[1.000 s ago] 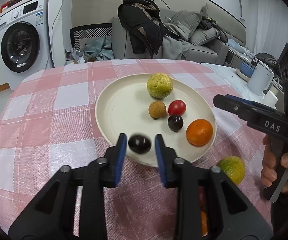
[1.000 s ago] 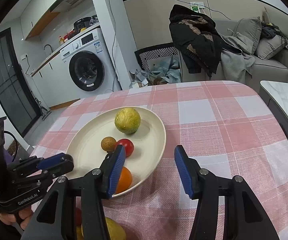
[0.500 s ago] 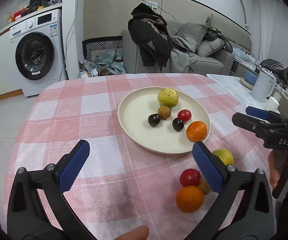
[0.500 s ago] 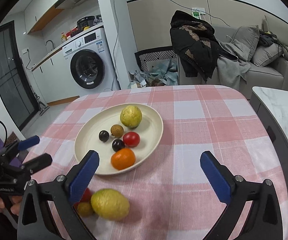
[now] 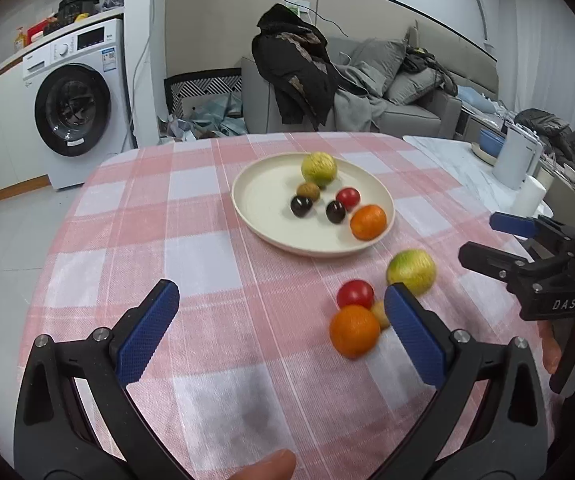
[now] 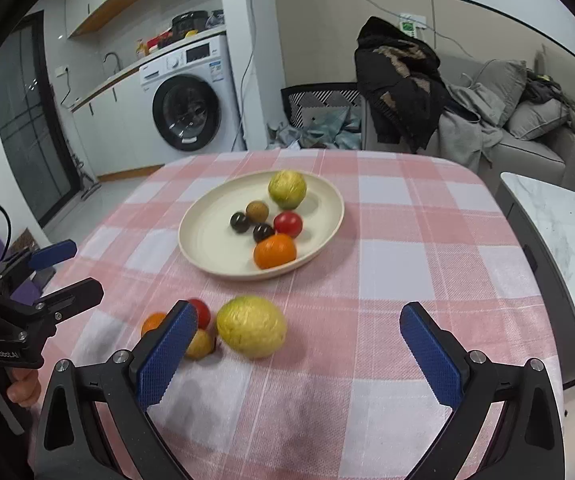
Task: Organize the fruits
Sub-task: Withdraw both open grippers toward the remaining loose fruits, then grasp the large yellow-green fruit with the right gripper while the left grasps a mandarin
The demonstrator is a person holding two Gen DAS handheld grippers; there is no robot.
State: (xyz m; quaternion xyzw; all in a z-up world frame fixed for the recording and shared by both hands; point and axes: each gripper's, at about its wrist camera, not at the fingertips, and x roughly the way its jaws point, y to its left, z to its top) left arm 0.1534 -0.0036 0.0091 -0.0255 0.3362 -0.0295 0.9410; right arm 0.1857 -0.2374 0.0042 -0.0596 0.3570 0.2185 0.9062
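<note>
Jaws of left gripper (image 5: 281, 330) and right gripper (image 6: 295, 354) wide apart, empty; six round fruits on cream plate (image 6: 207, 240).

1. Left claw (image 5: 281, 330): black plastic frame, blue cross-hatched fingers (image 5: 147, 330), silver screws at the joints.
2. Right claw (image 6: 293, 352): same black frame, blue textured fingers (image 6: 165, 354), white "DAS" lettering on its side.

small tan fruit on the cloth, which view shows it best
The right wrist view: the small tan fruit shows about half, beside the blue pad. In the left wrist view it is only a sliver between the orange and a pad.
</note>
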